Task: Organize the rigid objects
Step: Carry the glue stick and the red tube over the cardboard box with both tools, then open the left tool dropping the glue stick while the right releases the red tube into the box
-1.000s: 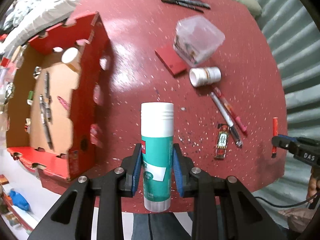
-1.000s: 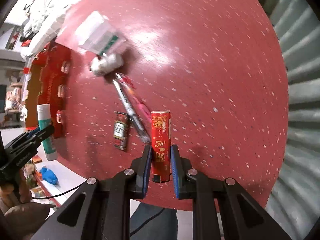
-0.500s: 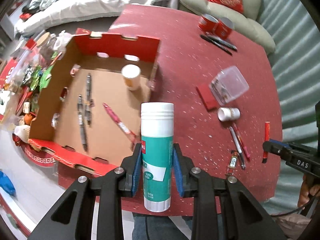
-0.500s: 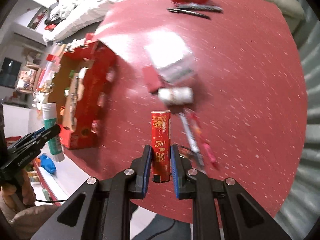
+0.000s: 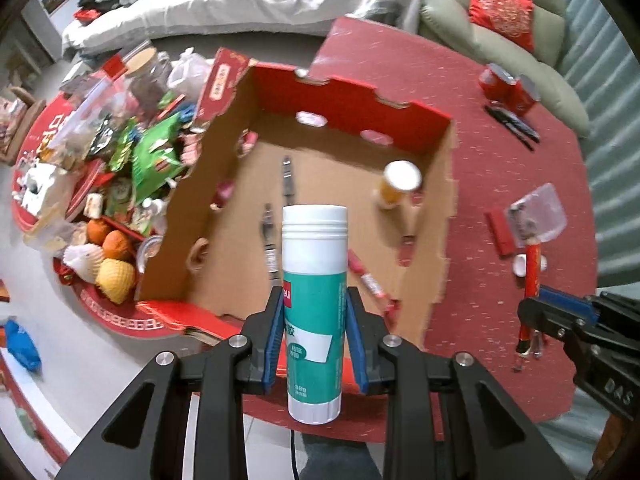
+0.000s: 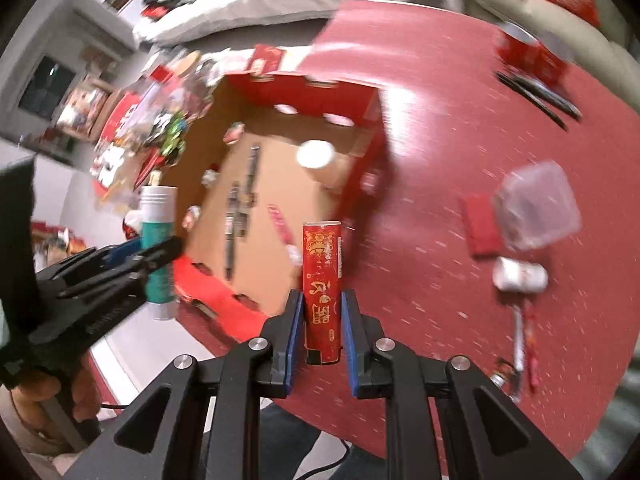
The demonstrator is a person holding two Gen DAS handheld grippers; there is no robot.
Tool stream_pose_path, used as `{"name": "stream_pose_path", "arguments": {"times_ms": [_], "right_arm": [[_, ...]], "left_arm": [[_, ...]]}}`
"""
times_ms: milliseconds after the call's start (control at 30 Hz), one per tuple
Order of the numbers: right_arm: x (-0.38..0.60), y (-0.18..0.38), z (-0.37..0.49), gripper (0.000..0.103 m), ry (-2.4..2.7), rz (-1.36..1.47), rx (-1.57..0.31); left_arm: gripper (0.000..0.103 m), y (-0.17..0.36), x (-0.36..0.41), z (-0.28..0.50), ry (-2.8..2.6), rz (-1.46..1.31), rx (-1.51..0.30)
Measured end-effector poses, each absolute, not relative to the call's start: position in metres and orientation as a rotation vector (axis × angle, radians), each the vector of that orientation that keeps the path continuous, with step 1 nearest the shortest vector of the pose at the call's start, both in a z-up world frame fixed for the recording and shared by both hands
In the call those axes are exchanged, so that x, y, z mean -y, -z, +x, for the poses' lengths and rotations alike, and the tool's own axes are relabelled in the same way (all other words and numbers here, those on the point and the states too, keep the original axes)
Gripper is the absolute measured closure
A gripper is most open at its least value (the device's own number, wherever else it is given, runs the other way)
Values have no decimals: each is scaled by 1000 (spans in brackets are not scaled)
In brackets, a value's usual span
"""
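Note:
My left gripper [image 5: 314, 320] is shut on a white and teal glue stick [image 5: 314, 280], held upright above the near edge of the open cardboard box [image 5: 436, 216]. My right gripper [image 6: 321, 320] is shut on a red stick with gold print [image 6: 322, 276], held above the red table near the box's right wall [image 6: 360, 184]. The box holds several pens [image 5: 269, 236], a red pen [image 5: 370, 280] and a white-capped bottle [image 5: 396, 186]. The left gripper and glue stick also show in the right wrist view [image 6: 158, 240].
On the red table [image 5: 500, 160] lie a clear plastic box [image 6: 538, 206], a red card [image 6: 482, 226], a small white bottle [image 6: 520, 276], pens [image 6: 522, 340], black pens [image 5: 514, 124] and red cans [image 5: 508, 88]. A cluttered low table [image 5: 100, 168] stands left of the box.
Both grippers have swung left toward the cardboard box, still holding their objects. The box now fills the middle of both views.

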State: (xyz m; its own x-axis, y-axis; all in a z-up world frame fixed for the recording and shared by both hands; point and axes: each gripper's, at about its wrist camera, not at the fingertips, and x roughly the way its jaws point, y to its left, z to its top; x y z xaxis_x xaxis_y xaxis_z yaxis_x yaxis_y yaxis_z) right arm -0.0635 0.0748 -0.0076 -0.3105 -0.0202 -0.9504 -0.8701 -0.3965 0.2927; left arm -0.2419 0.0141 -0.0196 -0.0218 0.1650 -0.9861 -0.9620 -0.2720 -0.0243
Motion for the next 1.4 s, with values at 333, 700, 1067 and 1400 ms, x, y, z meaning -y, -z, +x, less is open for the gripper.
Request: {"name": "stream_pose_path", "arguments": {"times_ms": [333, 700, 1067, 1400], "right_arm": [[-73, 11, -155, 83, -1849, -1467, -1054], [-78, 19, -177, 83, -1822, -1564, -1001], [-84, 27, -182, 83, -1795, -1612, -979], [-86, 37, -182, 83, -1778, -1647, -981]], "left_arm": [[72, 39, -8, -283, -1507, -1330, -923], [72, 50, -13, -296, -1505, -1366, -884], [72, 54, -21, -297, -1495, -1369, -884], [72, 62, -24, -298, -1483, -1383, -906]]}}
